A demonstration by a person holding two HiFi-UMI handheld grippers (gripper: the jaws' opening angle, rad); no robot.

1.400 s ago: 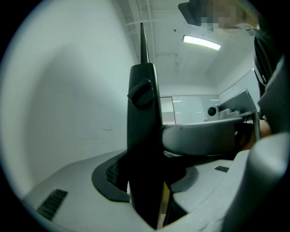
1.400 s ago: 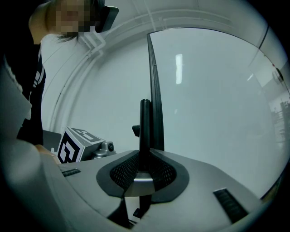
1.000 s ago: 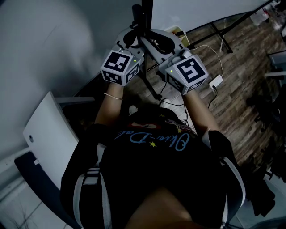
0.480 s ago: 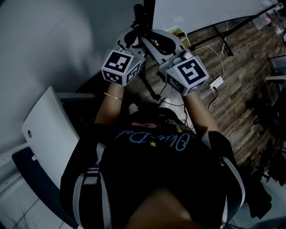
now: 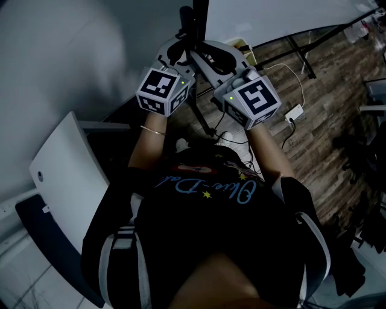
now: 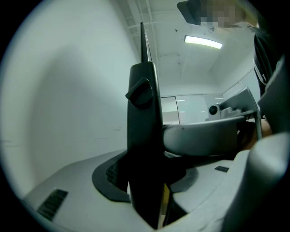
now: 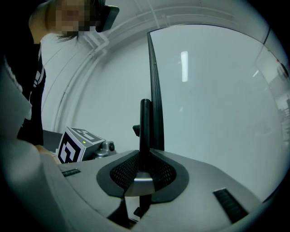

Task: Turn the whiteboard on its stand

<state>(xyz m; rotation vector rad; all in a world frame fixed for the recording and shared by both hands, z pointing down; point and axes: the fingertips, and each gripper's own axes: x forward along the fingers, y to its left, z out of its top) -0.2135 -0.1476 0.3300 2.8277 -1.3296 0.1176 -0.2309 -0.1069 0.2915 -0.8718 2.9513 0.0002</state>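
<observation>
The whiteboard (image 5: pixel 271 15) stands edge-on ahead of me, its white face (image 7: pixel 213 90) to the right of a black upright bar (image 5: pixel 192 21) at its edge. Both grippers meet at that bar. In the left gripper view the bar (image 6: pixel 144 136), with a small knob (image 6: pixel 139 90) on it, fills the gap between the jaws. My left gripper (image 5: pixel 175 53) (image 6: pixel 152 199) grips it. My right gripper (image 5: pixel 208 51) (image 7: pixel 141 174) is shut on the same bar (image 7: pixel 145 131) from the other side, its pads tight against it.
A dark stand leg (image 5: pixel 202 117) runs down to the wooden floor (image 5: pixel 325 139). Cables and a white power adapter (image 5: pixel 294 111) lie on the floor to the right. A white panel (image 5: pixel 66 181) leans at the left by a grey wall (image 5: pixel 60 54). More stand legs (image 5: pixel 301 57) cross behind.
The head view has shifted a little, so the white panel at the left sits slightly lower. Both grippers stay at the bar as before.
</observation>
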